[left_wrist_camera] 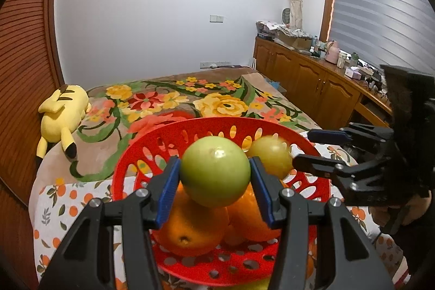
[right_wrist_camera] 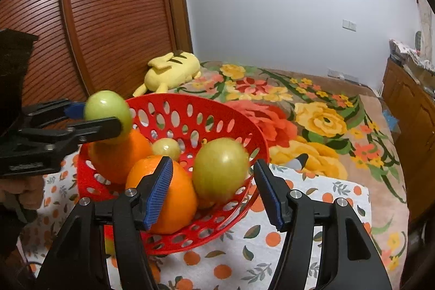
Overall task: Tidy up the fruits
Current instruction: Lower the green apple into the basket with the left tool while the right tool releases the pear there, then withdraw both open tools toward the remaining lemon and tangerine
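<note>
A red perforated basket (left_wrist_camera: 217, 121) (right_wrist_camera: 190, 99) sits on an orange-print cloth and holds oranges (left_wrist_camera: 190, 230) (right_wrist_camera: 163, 195) and a small green fruit (right_wrist_camera: 165, 148). My left gripper (left_wrist_camera: 214, 192) (right_wrist_camera: 100, 117) is shut on a green fruit (left_wrist_camera: 214, 170) (right_wrist_camera: 107, 110), held above the oranges at the basket's left side. A second green fruit (right_wrist_camera: 220, 167) (left_wrist_camera: 270, 156), blurred, is over the basket's right side between the pads of my right gripper (right_wrist_camera: 214, 192) (left_wrist_camera: 303, 148). Gaps show on both sides of it, so those jaws stand open.
The orange-print cloth (right_wrist_camera: 244, 249) covers a small table against a bed with a floral blanket (right_wrist_camera: 312, 121). A yellow plush toy (left_wrist_camera: 62, 113) (right_wrist_camera: 171, 69) lies on the bed. A wooden louvred door (right_wrist_camera: 108, 18) stands left, wooden cabinets (left_wrist_camera: 312, 83) right.
</note>
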